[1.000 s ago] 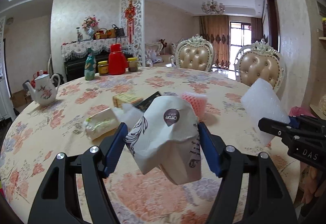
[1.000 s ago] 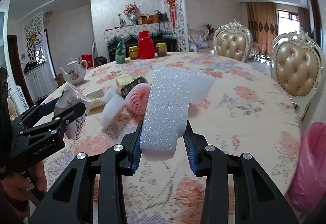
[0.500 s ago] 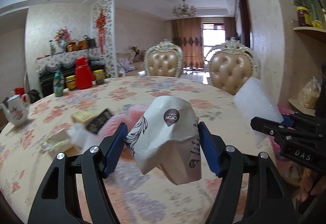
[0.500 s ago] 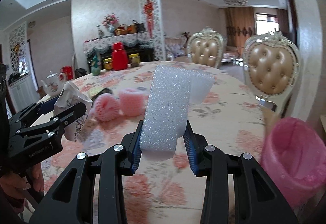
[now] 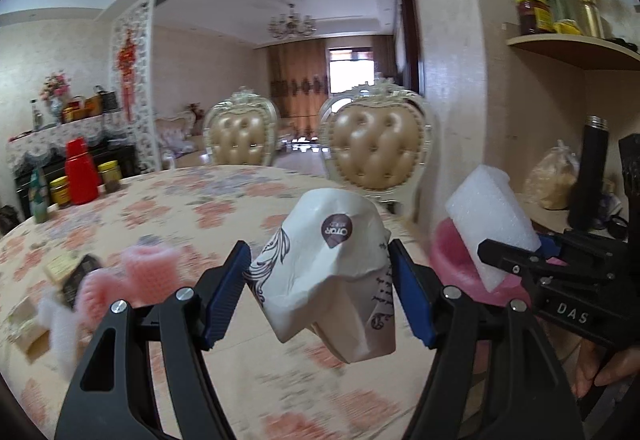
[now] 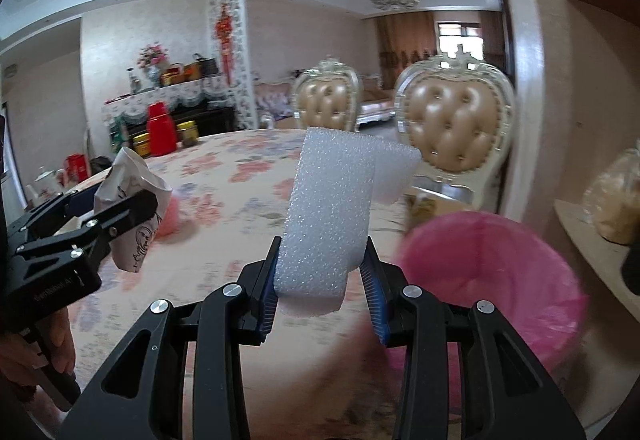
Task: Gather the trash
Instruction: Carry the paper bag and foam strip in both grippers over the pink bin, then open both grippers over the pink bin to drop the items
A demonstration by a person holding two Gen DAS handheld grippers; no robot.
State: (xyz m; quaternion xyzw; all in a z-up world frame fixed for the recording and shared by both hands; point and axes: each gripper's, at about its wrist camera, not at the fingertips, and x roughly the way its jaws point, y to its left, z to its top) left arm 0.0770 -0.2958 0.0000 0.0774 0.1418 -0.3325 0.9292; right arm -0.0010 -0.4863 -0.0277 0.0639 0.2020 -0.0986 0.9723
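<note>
White crumpled paper cup (image 5: 332, 272) with black scrollwork and a maroon round logo; white speckled foam block (image 6: 328, 215); pink bin liner (image 6: 492, 272); pink foam nets (image 5: 132, 276); cream surface (image 5: 192, 211) with a pink-and-lilac floral print; black grippers with blue jaws; red thermos (image 5: 81, 171).

Two tufted tan chairs (image 5: 378, 155) stand behind the floral worktop (image 5: 192, 207), a chandelier (image 5: 292, 24) hangs upper centre, and a curtained window (image 5: 350, 69) glows beyond.
</note>
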